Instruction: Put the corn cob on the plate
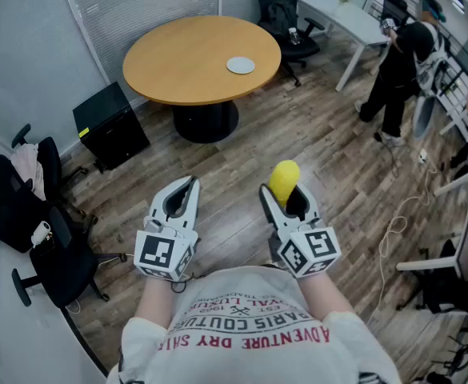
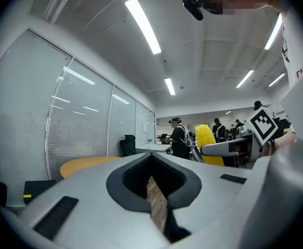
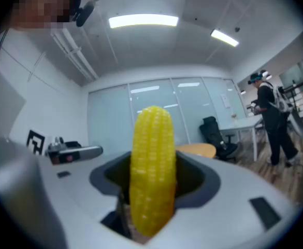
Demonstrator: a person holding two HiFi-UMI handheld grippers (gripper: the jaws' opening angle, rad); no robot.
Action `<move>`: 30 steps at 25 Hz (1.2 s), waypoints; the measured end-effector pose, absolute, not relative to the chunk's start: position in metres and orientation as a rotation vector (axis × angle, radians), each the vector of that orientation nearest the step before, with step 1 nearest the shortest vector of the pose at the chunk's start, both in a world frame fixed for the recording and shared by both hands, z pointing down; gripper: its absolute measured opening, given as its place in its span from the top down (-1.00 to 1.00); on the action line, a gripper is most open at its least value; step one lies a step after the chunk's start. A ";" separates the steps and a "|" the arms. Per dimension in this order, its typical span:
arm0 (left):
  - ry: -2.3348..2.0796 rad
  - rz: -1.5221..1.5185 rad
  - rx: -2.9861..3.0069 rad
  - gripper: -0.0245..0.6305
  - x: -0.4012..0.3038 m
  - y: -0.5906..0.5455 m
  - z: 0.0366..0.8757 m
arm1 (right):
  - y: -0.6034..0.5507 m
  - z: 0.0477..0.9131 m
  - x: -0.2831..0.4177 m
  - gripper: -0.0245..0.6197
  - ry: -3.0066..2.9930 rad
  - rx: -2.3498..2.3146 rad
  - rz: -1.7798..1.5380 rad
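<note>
A yellow corn cob [image 1: 284,181] stands upright between the jaws of my right gripper [image 1: 286,195], which is shut on it; in the right gripper view the corn cob [image 3: 152,165] fills the middle and hides the jaw gap. My left gripper [image 1: 186,187] is held beside it, shut, with nothing in it. From the left gripper view the corn cob [image 2: 208,144] shows off to the right. A small grey plate [image 1: 240,65] lies on the round wooden table [image 1: 178,70], far ahead of both grippers.
A black cabinet [image 1: 110,125] stands left of the table. Office chairs sit at the back [image 1: 286,14] and near left [image 1: 50,246]. A person [image 1: 398,70] stands by a white desk [image 1: 346,14] at the back right. Cables [image 1: 394,230] lie on the wood floor.
</note>
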State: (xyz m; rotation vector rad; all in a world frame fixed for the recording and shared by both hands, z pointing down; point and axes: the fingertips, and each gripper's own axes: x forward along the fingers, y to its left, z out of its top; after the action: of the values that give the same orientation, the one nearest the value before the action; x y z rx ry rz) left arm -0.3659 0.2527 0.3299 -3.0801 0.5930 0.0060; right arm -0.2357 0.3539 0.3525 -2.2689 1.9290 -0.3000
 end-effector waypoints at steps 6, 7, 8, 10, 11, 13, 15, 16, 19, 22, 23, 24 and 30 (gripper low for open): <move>0.596 0.015 -3.080 0.83 -0.364 0.242 0.328 | 0.341 0.347 -0.237 0.10 1.962 -2.286 -0.262; 0.596 0.011 -3.082 0.83 -0.365 0.239 0.329 | 0.339 0.348 -0.238 0.10 1.964 -2.287 -0.265; 0.596 0.007 -3.085 0.83 -0.365 0.238 0.330 | 0.337 0.349 -0.239 0.10 1.963 -2.288 -0.272; 0.595 0.001 -3.094 0.83 -0.365 0.236 0.334 | 0.336 0.353 -0.239 0.10 1.953 -2.296 -0.288; 0.596 -0.002 -3.100 0.83 -0.365 0.236 0.335 | 0.336 0.355 -0.239 0.10 1.951 -2.307 -0.290; 0.601 -0.009 -3.111 0.83 -0.365 0.233 0.339 | 0.335 0.358 -0.239 0.10 1.955 -2.335 -0.288; 0.613 -0.011 -3.123 0.83 -0.363 0.231 0.342 | 0.334 0.359 -0.237 0.10 1.964 -2.351 -0.291; 0.618 -0.011 -3.129 0.83 -0.362 0.230 0.344 | 0.333 0.359 -0.235 0.10 1.968 -2.353 -0.295; 0.635 -0.020 -3.138 0.83 -0.358 0.226 0.349 | 0.330 0.364 -0.227 0.10 1.977 -2.356 -0.303; 0.660 -0.040 -3.139 0.83 -0.347 0.221 0.357 | 0.323 0.371 -0.213 0.10 1.993 -2.351 -0.311; 0.671 -0.049 -3.138 0.83 -0.341 0.220 0.360 | 0.320 0.374 -0.207 0.10 2.003 -2.348 -0.312; 0.682 -0.060 -3.136 0.83 -0.335 0.218 0.364 | 0.317 0.377 -0.200 0.10 2.014 -2.345 -0.312; 0.756 -0.108 -3.107 0.83 -0.284 0.198 0.371 | 0.285 0.386 -0.145 0.10 2.072 -2.281 -0.325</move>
State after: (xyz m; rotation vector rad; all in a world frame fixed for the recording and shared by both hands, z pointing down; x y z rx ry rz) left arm -0.2844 0.1982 0.3709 -3.1073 0.7556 -0.1081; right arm -0.1450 0.2850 0.3862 -2.2809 2.0724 -0.3249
